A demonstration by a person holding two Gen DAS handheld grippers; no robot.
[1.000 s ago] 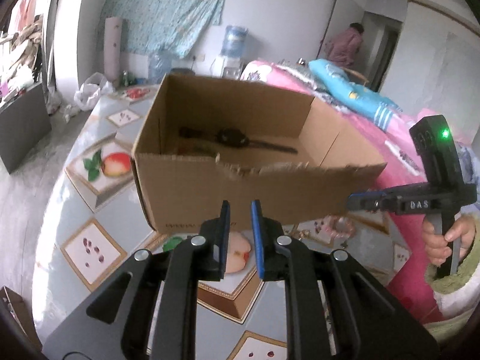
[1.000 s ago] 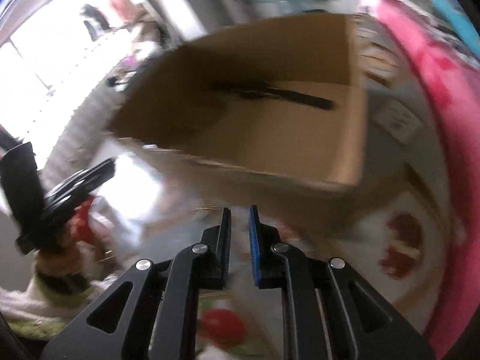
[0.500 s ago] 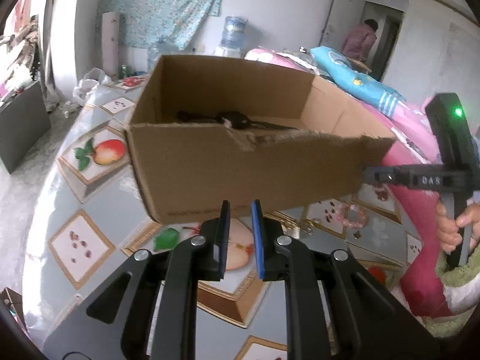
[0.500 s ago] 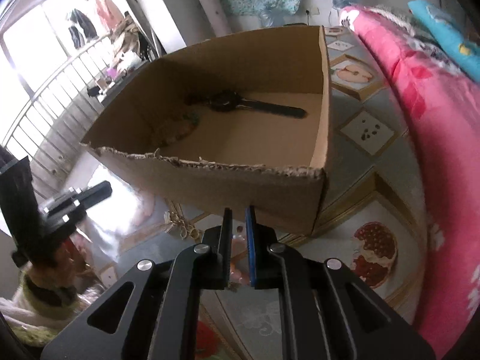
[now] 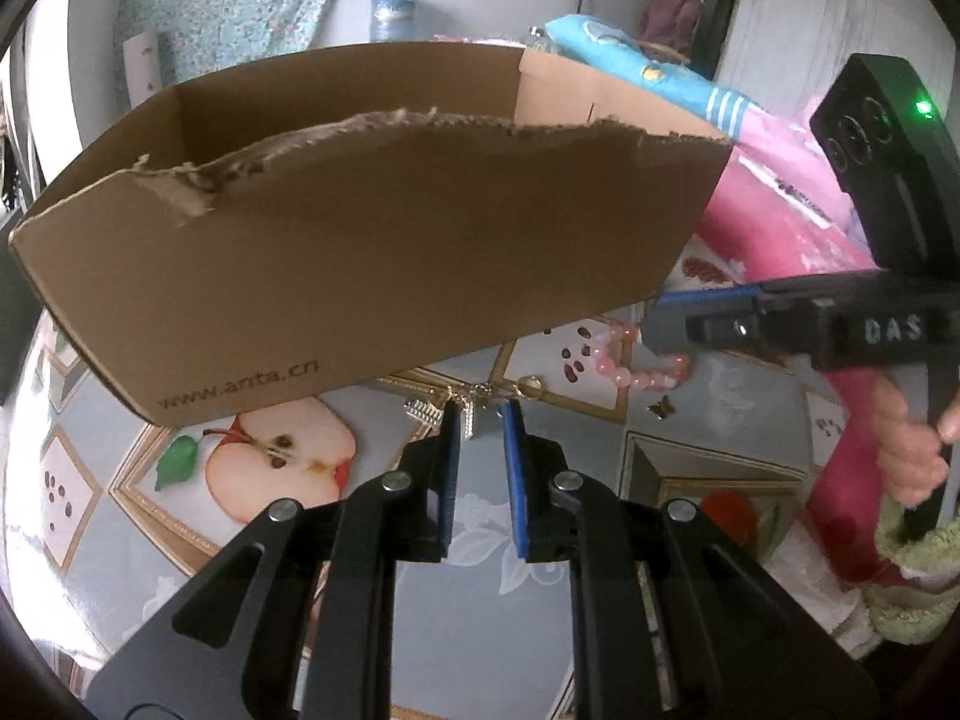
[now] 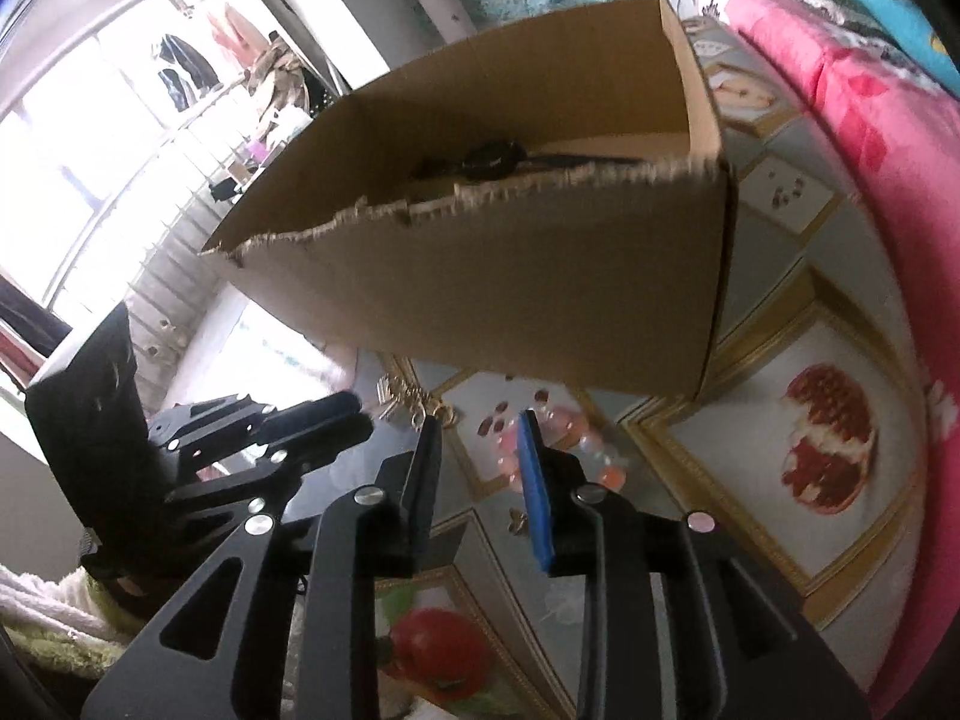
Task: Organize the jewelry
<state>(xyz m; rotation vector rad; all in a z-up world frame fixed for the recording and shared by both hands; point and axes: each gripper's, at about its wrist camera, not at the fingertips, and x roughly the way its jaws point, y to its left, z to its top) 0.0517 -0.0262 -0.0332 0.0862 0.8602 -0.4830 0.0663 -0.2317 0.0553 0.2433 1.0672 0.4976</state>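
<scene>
Your pink beaded bracelet (image 5: 636,360) lies curled on the fruit-patterned worktop (image 5: 720,396), just beside the torn brown cardboard box (image 5: 372,276). A gold chain tangle (image 5: 474,405) sits ahead of your left gripper (image 5: 482,420) (details too small to tell). Your right gripper (image 6: 480,438) also stands parted, empty. A dark watch (image 6: 492,159) peeks over the box's edge.

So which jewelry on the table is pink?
The bead bracelet, pink and round-beaded, lying beside the cardboard box. The chain necklace and tiny butterfly charm look gold.
</scene>
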